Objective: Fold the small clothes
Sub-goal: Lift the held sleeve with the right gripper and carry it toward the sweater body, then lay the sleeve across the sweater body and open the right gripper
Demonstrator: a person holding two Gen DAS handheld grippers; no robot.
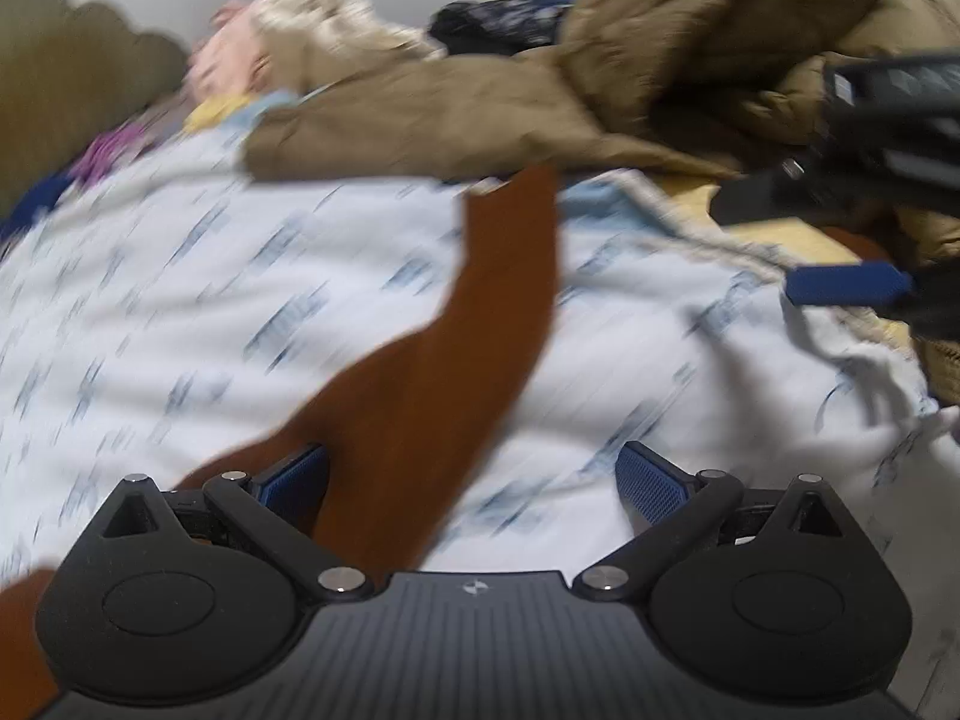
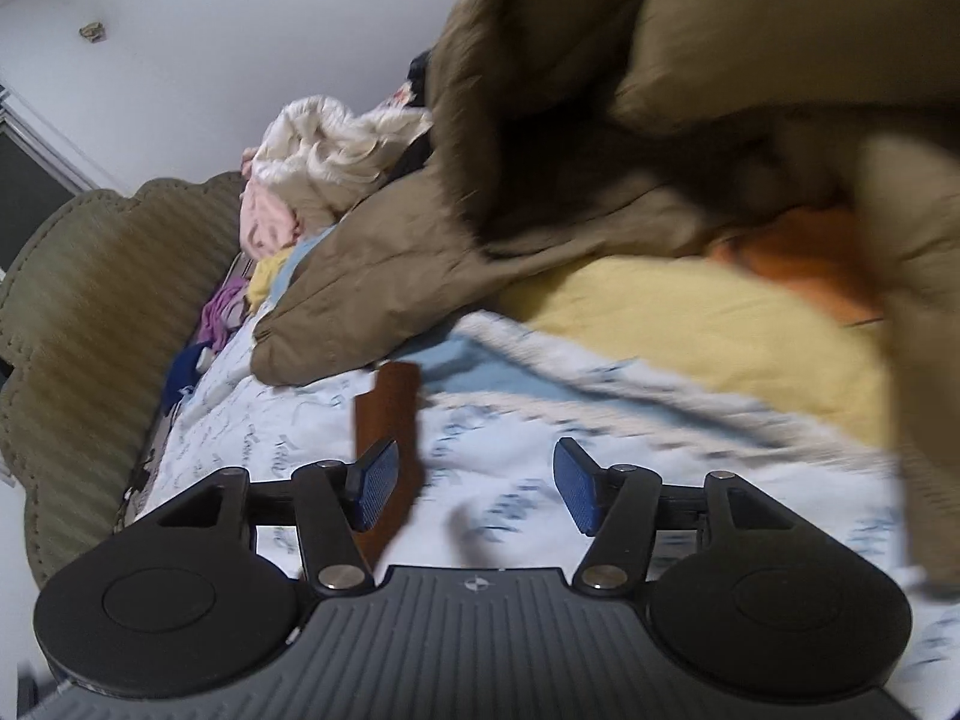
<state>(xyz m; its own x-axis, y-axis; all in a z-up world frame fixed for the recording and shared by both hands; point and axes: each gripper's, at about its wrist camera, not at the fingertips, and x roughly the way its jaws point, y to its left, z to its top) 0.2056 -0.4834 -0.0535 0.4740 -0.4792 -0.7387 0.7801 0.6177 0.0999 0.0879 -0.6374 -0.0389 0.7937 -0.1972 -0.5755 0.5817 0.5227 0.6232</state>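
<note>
Left wrist view: blurred brown garment [image 1: 420,372], cut off.

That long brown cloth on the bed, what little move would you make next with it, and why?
Probably bring the left gripper down and close its jaws on the brown cloth. It lies stretched out flat on the white printed sheet, both pairs of jaws stand open with nothing held, and the cloth's near end runs right under the left jaws.

White bedsheet with blue script print [image 2: 288,426] covers the bed. Big khaki padded coat [image 2: 600,138] heaped at the far side, over a yellow blanket [image 2: 672,318]. Olive scalloped headboard [image 2: 90,300] at left. Plain white wall [image 2: 240,30] behind. Both views motion-blurred.
</note>
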